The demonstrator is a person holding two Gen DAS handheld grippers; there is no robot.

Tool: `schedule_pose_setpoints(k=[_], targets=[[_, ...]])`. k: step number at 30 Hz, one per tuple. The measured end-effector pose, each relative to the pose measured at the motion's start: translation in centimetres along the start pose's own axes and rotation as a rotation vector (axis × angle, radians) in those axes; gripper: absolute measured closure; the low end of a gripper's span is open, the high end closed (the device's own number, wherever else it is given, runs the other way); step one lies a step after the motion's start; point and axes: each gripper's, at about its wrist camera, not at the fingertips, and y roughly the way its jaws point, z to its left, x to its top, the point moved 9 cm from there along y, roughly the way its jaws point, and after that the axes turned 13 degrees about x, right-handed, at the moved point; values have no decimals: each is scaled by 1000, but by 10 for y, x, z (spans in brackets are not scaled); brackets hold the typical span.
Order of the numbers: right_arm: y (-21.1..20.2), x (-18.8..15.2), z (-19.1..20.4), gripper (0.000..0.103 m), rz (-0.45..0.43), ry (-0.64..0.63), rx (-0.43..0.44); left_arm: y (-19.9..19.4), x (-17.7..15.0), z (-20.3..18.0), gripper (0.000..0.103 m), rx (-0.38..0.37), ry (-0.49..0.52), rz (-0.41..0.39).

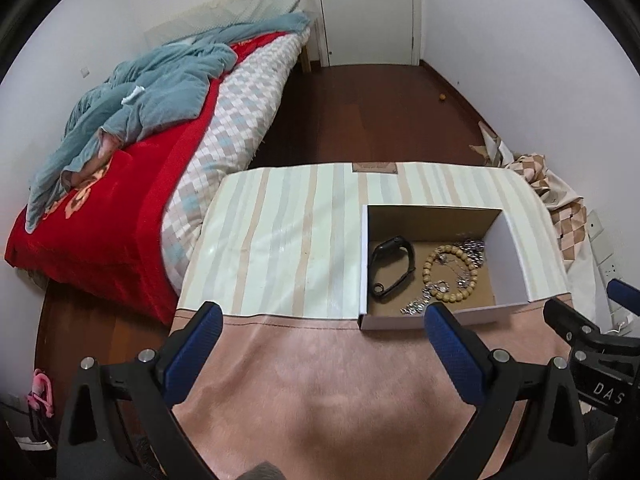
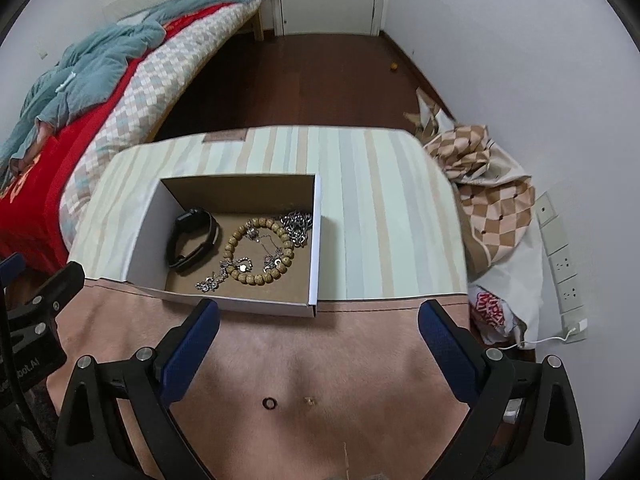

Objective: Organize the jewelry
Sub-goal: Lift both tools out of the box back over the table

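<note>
An open white cardboard box (image 1: pixel 514 256) (image 2: pixel 142 232) sits on the cloth-covered table. Inside lie a black wristband (image 1: pixel 390 268) (image 2: pixel 194 238), a wooden bead bracelet (image 1: pixel 450 272) (image 2: pixel 260 252) and tangled silver chains (image 1: pixel 472 250) (image 2: pixel 298 224). A small dark ring (image 2: pixel 269 403) and a small pale speck (image 2: pixel 310 401) lie on the pink cloth between my right gripper's fingers. My left gripper (image 1: pixel 322 314) is open and empty, just before the box's near left corner. My right gripper (image 2: pixel 320 312) is open and empty, near the box's near right corner.
The table has a striped cloth (image 1: pixel 280 232) at the back and pink cloth (image 2: pixel 320 360) in front. A bed (image 1: pixel 120 184) with red and blue blankets stands to the left. Crumpled checkered fabric (image 2: pixel 488 184) and wall sockets (image 2: pixel 560 248) are at the right. A door (image 1: pixel 366 8) is beyond.
</note>
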Motion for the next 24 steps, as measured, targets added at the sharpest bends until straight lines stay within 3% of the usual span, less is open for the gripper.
schedule_pose_setpoints(k=[10,16,21,23,24], targets=[[-59,-6,5,2,-99,-8,-8,-43,-7,8,0,-18,-35,-52],[-72,-14,-1,2,-128,16,17,-47,-16,5,0,-14,-56,-46],[-35,-49,-27,2,-70,70,57,-15,-45,-7,0,70,-31,-17],[-4,-74,-37,4,-26,85,89,11,-64,-14,0,98,-5,39],[9,-84,-39,16,-10,91,106,18,-72,-16,0,100,1,60]])
